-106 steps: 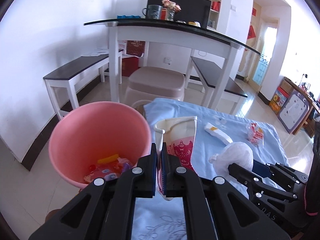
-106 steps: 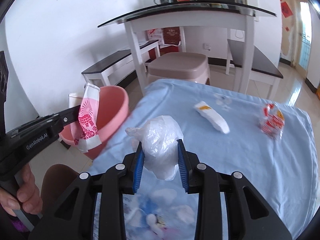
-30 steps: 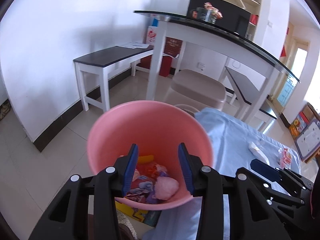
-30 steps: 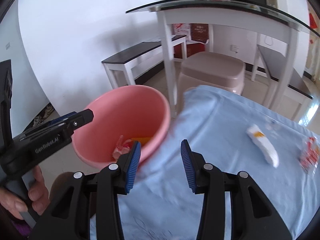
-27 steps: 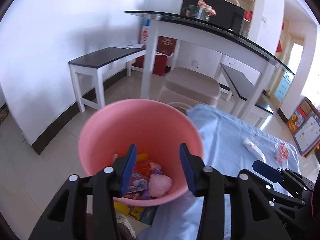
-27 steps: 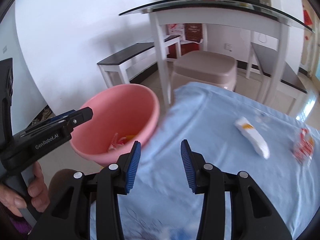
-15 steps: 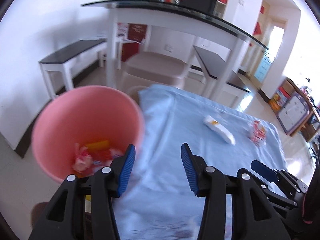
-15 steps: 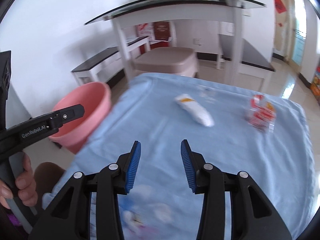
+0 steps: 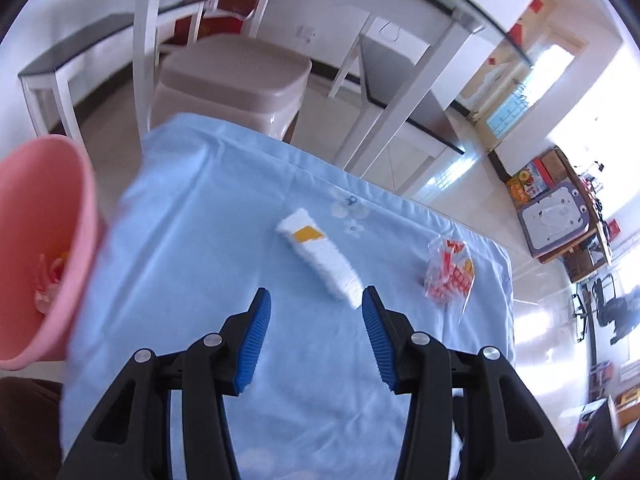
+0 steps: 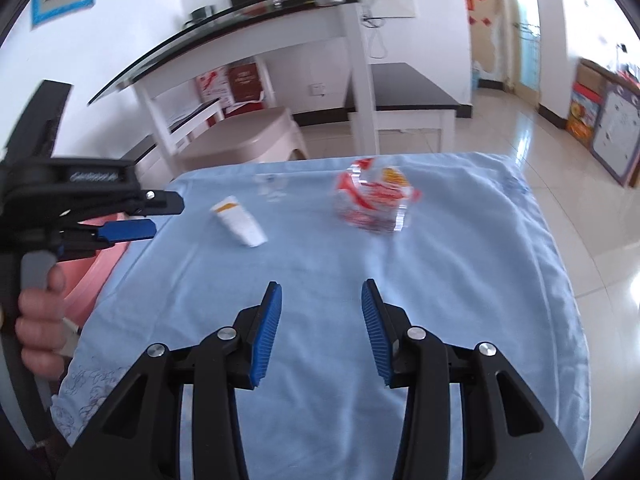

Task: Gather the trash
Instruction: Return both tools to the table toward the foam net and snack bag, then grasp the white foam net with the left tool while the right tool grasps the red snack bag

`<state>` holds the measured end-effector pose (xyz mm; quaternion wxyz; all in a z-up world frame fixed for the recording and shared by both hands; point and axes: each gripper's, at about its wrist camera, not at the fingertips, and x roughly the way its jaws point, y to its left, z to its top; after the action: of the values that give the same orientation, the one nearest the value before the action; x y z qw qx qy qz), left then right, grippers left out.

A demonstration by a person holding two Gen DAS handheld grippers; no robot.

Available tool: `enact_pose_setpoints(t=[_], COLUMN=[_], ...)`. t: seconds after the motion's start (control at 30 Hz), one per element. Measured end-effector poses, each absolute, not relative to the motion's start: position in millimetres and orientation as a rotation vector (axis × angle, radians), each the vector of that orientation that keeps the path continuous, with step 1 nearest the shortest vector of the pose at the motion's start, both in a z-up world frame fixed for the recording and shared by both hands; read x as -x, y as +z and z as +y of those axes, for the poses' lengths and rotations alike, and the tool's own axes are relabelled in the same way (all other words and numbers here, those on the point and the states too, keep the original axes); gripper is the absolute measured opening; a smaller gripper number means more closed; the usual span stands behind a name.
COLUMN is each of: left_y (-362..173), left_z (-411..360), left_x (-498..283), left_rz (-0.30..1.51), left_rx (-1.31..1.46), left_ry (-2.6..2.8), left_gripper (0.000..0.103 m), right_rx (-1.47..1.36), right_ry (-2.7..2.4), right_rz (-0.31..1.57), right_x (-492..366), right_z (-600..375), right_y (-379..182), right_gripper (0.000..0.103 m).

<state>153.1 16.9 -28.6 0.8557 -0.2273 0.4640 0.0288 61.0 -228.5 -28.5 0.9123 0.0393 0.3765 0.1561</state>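
Two pieces of trash lay mid-frame on the blue cloth [image 9: 192, 248]: a white tube [image 9: 320, 258] and a red wrapper [image 9: 448, 276]. Both the left gripper [image 9: 316, 304] and right gripper [image 10: 322, 294] hung spread and empty. The tube probably wanted a pinch across its width. At left edge sat the pink bucket [image 9: 76, 200]. Nothing blocked either reach.

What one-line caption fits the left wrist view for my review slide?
Open left gripper hovers over the blue cloth, facing a white tube and red-printed wrapper; pink bin at left.
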Motion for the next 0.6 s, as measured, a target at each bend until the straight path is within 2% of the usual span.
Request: enact_pose_setpoints(t=[0.3,0.6], left_y=[-56.5,-75.4], left_z=[-3.5,-6.9], left_x=[-202.6,-221.8], left_rz=[1.095,1.133], left_rx=[0.490,0.517], left_ry=[0.137,0.177], left_gripper=[0.047,0.046], right_rx=[-0.143,-0.190], right_ry=[0.288,0.285], right_rz=[0.779,0.803], right_x=[-75.9,-88.7], right_z=[-257.9,-270.7], right_y=[-35.2,-45.9], right_gripper=[0.042,0.042])
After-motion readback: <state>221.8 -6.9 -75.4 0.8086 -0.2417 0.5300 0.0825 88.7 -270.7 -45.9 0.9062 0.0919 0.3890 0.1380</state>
